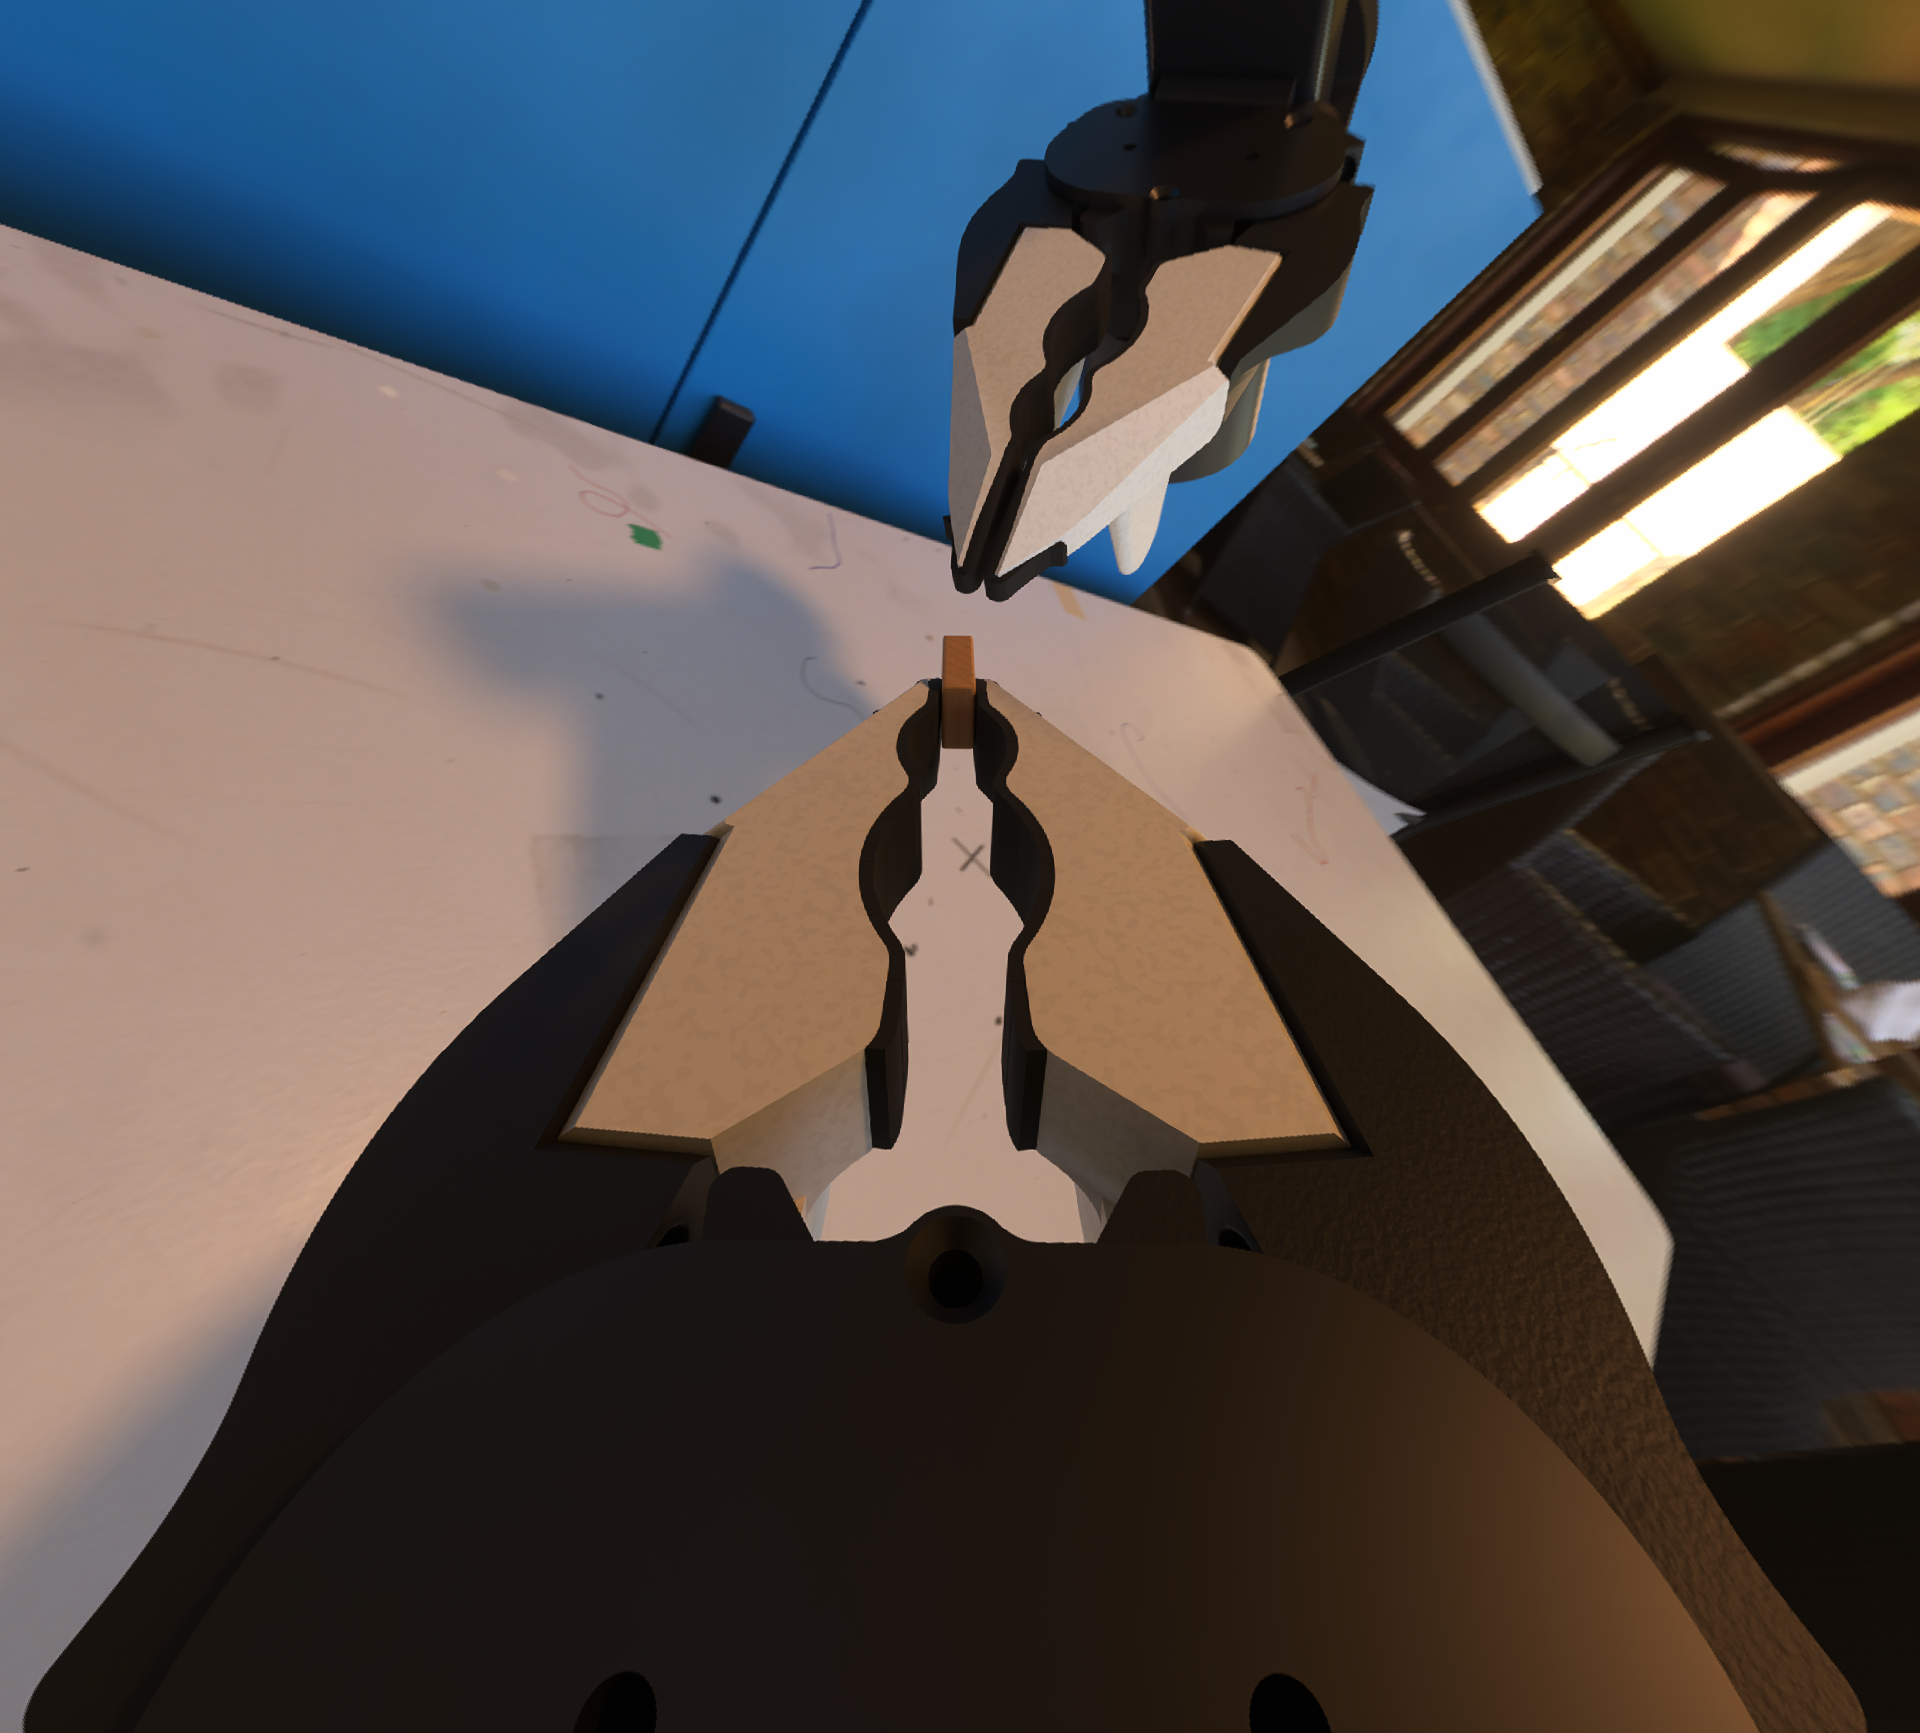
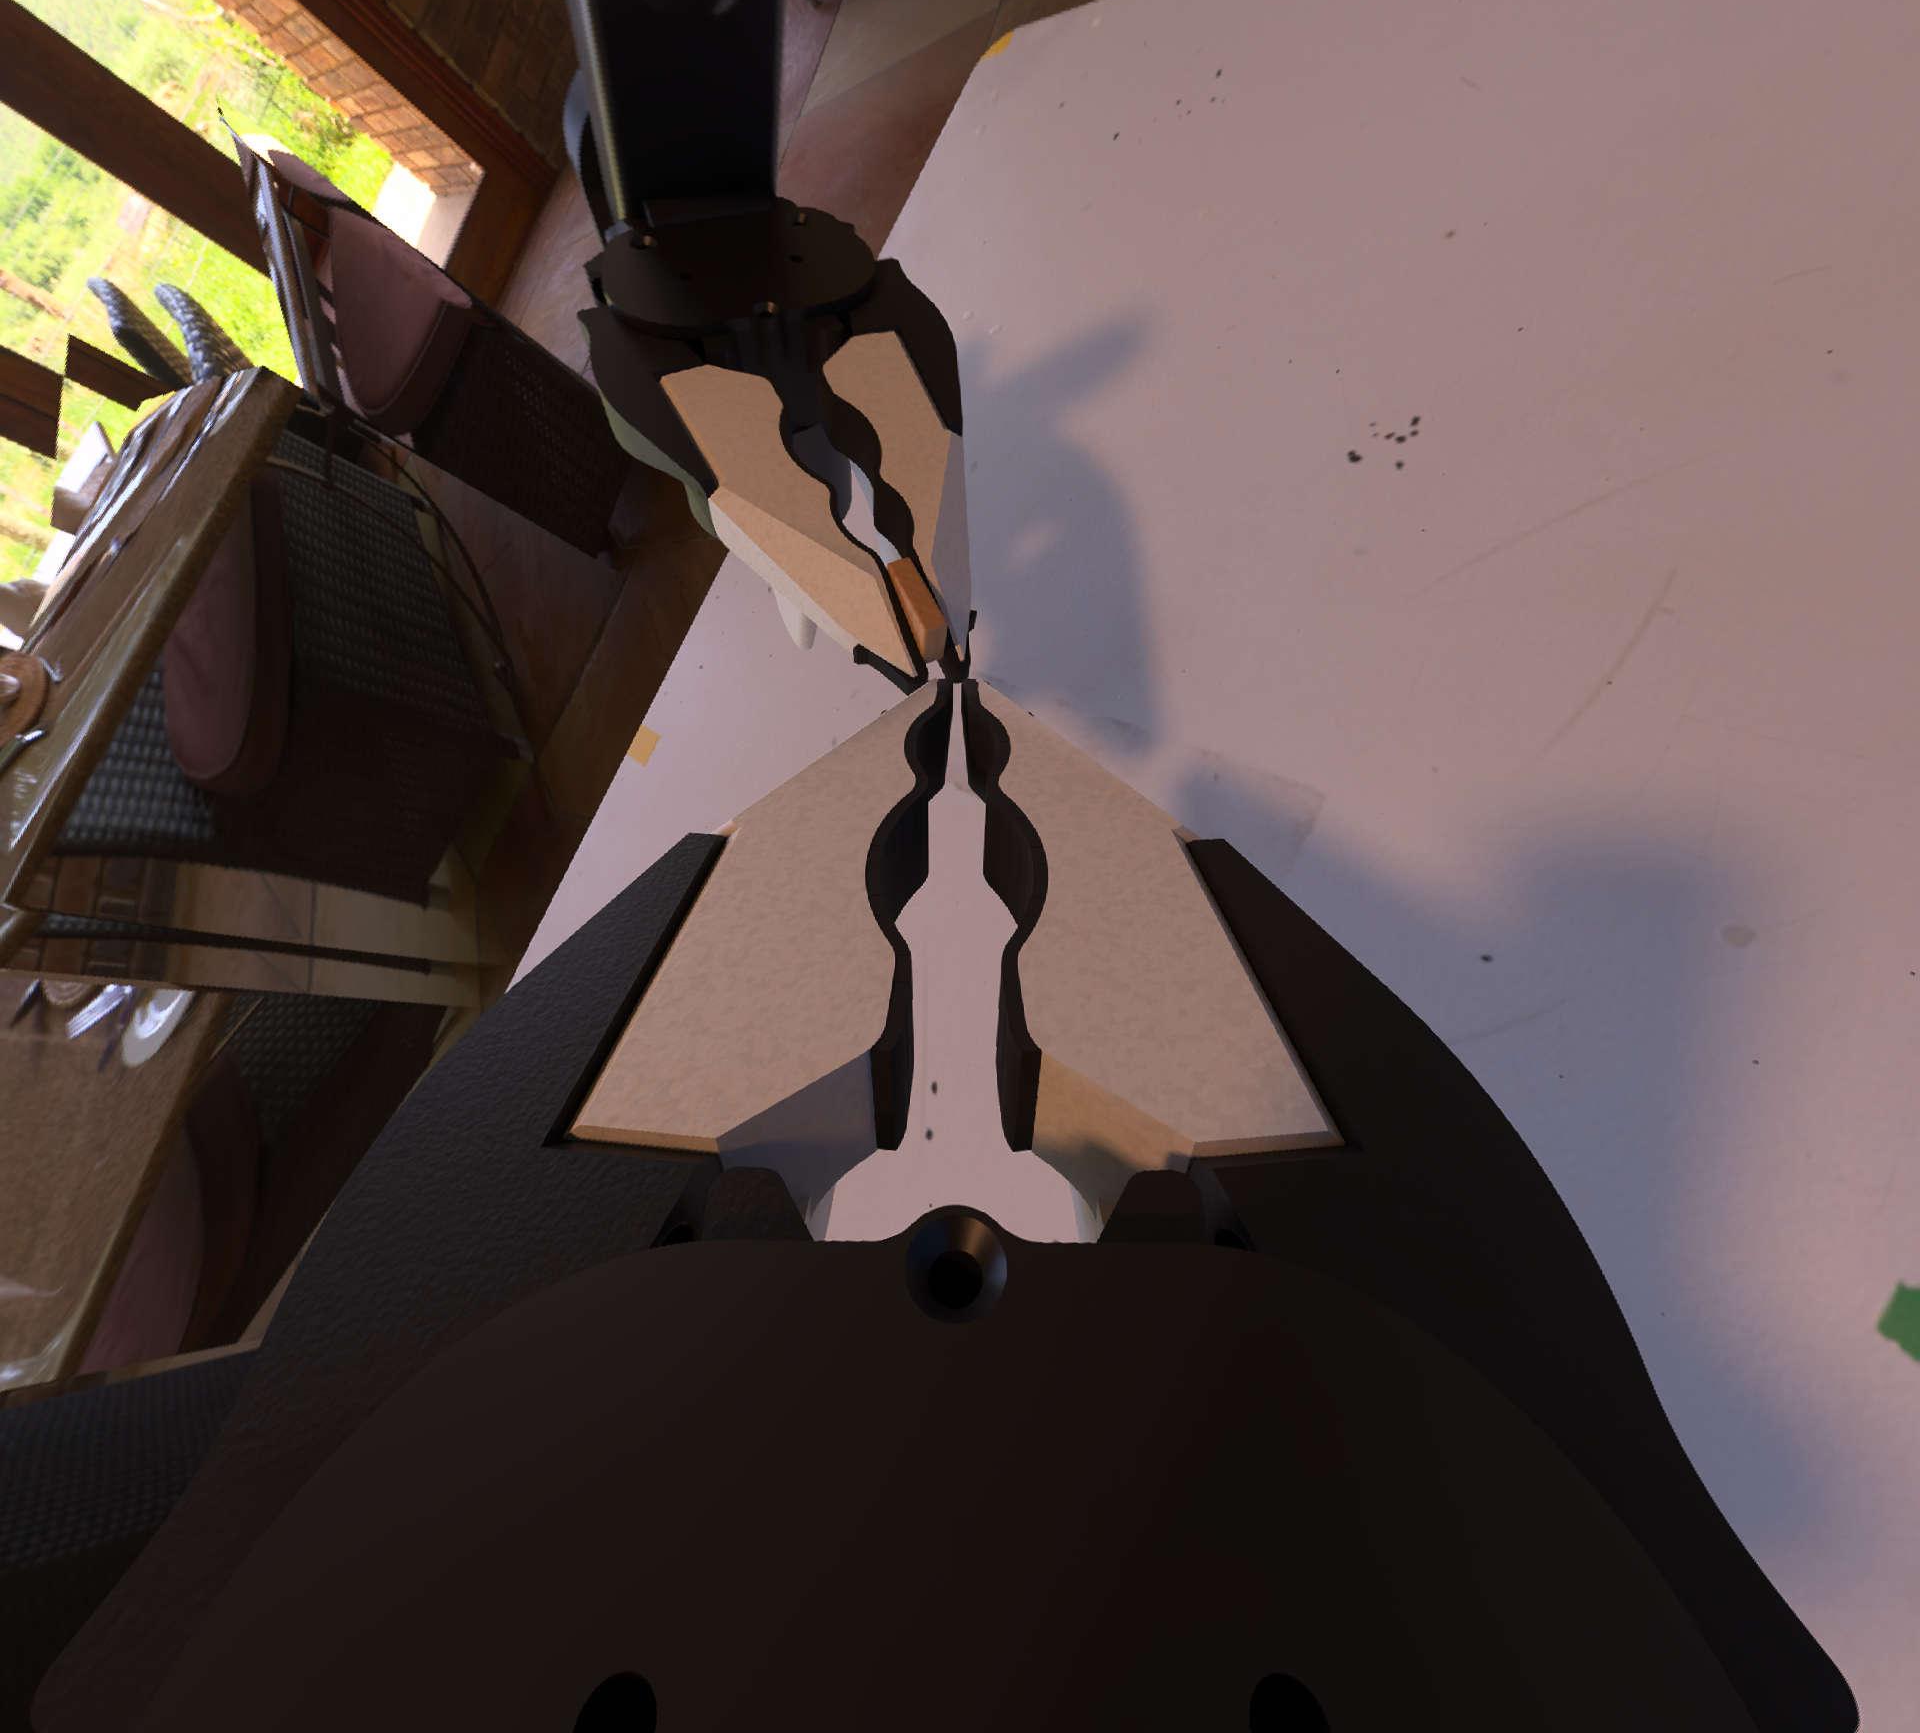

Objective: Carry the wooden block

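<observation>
**A:** Where does your small tan wooden block sit right now?

**B:** Pinched at the very tips of your left gripper, its two cream-faced fingers closed on the block's flat sides. It stands on edge, its far end poking out past the tips, raised above the scuffed white tabletop.

**A:** And your right gripper?

**B:** Closed on nothing, fingers drawn together to a thin slit. It points straight at the left one, tips close to the block's free end but apart from it.

**A:** So which step are you in?

**B:** The carry, I'd judge: the block looks lifted and only one gripper bears it.

**A:** What does your next move call for?

**B:** Keep the left squeeze steady, since the hold is shallow. If you mean to hand over, you'd have to spread the right fingers before closing in.
</observation>
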Motion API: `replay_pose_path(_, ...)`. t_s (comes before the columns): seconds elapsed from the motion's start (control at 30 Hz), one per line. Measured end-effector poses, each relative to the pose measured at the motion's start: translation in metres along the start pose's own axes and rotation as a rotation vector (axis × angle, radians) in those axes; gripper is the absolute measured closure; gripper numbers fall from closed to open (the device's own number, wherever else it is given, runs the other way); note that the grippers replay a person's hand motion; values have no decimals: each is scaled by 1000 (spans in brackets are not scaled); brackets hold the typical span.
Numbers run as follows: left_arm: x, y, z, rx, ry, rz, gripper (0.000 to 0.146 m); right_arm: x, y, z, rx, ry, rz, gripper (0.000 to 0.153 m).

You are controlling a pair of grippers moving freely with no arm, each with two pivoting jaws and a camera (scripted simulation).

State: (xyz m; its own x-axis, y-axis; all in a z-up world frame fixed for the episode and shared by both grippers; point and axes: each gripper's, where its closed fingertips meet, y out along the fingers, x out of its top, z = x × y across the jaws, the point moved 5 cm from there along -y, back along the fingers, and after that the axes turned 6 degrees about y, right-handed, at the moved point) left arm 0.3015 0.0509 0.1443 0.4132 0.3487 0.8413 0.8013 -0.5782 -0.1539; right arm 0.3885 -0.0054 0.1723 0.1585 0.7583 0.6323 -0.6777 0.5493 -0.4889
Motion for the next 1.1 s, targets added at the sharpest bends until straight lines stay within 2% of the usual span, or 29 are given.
replay_pose_path(0.27,9,3,-8,-119,-87,-10,141,0,-12,12,-43,-67,-25,151)
replay_pose_path(0.43,6,4,-10,-131,-65,62,141,-1,-11,19,-119,-162,86,151)
replay_pose_path(0.57,12,1,-11,-135,-74,33,141,6,-13,23,-125,-165,62,151)
replay_pose_path(0.67,17,-4,-15,-217,-128,-28,141,10,-15,30,-65,-124,-25,151)
replay_pose_path(0.8,23,-8,-23,-343,-126,-93,141,11,-19,37,79,-45,-139,151)
replay_pose_path(0.9,26,-10,-29,-392,-98,-102,141,10,-21,43,109,-47,-178,152)
replay_pose_path(1.1,29,-7,-22,-199,-25,-82,141,11,-22,45,-186,-156,-178,152)
